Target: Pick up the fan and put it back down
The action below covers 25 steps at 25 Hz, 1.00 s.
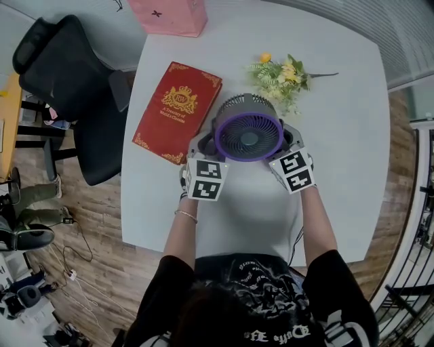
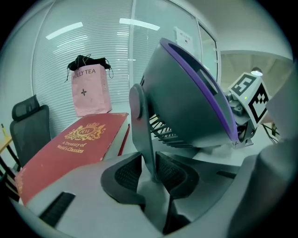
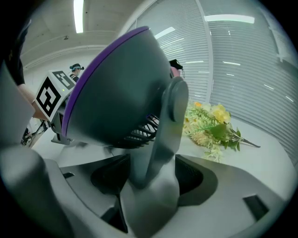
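Note:
A grey fan point(image 1: 249, 129) with a purple front ring stands on the white table point(image 1: 339, 135), its face tilted upward. My left gripper point(image 1: 201, 147) is at the fan's left side. In the left gripper view it point(image 2: 151, 174) is shut on the thin left arm of the fan's point(image 2: 186, 107) stand, with both pads against it. My right gripper point(image 1: 293, 140) is at the fan's right side. In the right gripper view the fan's point(image 3: 121, 93) right stand arm lies between the jaws of that gripper point(image 3: 149, 179), which are open with gaps at both pads.
A red book point(image 1: 178, 112) lies just left of the fan. Yellow artificial flowers point(image 1: 285, 74) lie behind it to the right. A pink paper bag point(image 1: 169, 15) stands at the table's far edge. A black office chair point(image 1: 61, 74) sits off the table's left side.

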Motion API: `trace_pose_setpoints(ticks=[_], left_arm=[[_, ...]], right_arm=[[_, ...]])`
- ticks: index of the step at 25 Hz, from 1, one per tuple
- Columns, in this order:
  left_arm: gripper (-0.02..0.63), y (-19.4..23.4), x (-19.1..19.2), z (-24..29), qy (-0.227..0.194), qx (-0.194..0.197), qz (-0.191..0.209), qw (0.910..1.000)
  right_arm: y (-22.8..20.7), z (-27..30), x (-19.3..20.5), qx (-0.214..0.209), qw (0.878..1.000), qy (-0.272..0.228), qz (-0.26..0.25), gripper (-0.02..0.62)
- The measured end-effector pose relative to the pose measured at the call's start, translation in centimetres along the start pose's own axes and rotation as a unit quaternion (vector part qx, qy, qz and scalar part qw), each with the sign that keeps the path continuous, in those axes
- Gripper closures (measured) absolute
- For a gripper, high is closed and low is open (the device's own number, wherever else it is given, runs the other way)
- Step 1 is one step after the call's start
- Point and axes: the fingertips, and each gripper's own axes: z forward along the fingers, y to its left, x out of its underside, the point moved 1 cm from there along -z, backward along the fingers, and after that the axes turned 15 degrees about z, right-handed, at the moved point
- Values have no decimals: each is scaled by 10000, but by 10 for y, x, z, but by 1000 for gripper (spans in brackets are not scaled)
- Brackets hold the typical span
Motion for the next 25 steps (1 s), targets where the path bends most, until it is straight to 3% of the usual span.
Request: trace_pose_setpoints(ticks=[4, 9, 20, 25], left_arm=[[389, -10, -2, -1, 4, 202, 134, 9997], [325, -15, 2, -7, 118, 165, 309, 9993], [307, -35, -8, -66, -184, 236, 349, 9989], [287, -51, -8, -99, -290, 261, 190, 9991]], right_arm=[[1, 0, 1, 6, 10000, -11, 33, 270], [0, -10, 0, 81, 9999, -77, 52, 244], [27, -65, 8, 147, 9997, -82, -202, 242], [42, -100, 8, 285, 9988, -341, -214, 242]])
